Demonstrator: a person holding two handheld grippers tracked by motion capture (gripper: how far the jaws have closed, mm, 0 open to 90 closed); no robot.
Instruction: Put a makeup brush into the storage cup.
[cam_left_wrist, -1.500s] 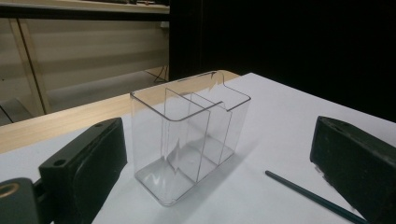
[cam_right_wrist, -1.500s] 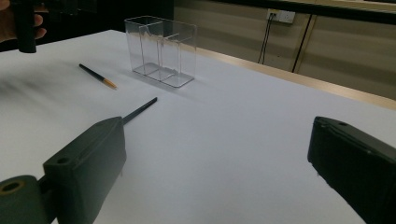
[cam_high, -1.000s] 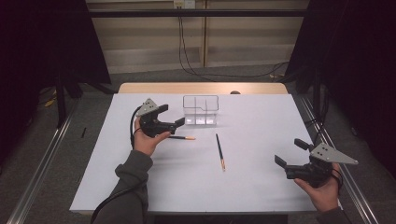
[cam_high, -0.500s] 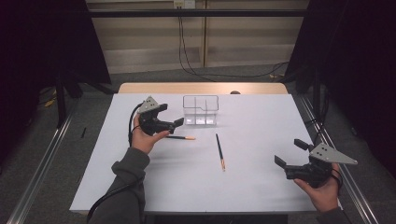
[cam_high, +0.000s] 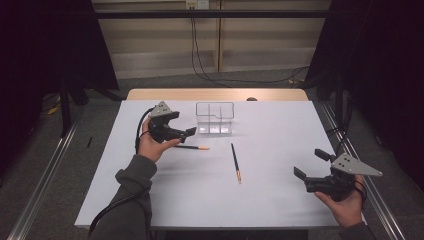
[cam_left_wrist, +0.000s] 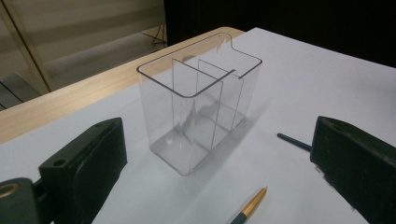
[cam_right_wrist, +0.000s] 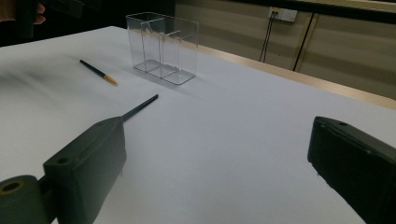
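Pens: two lie flat on the white table (cam_high: 280, 200); one (cam_high: 190, 147) sits just in front of the clear organizer (cam_high: 215, 119) and partly under the left gripper (cam_high: 184, 134); the other (cam_high: 235, 162) lies in front of the organizer, a little to its right
Change: the left gripper has edged nearer the organizer over the last second; the right gripper (cam_high: 311, 165) has stayed put, well apart to the organizer's right and front
Meaning: the pickup seems about to start; no pen is grasped yet
Claws: both gape wide, holding nothing
Look: slim dark barrels, each with a gold-orange end; the organizer stands upright, divided, empty
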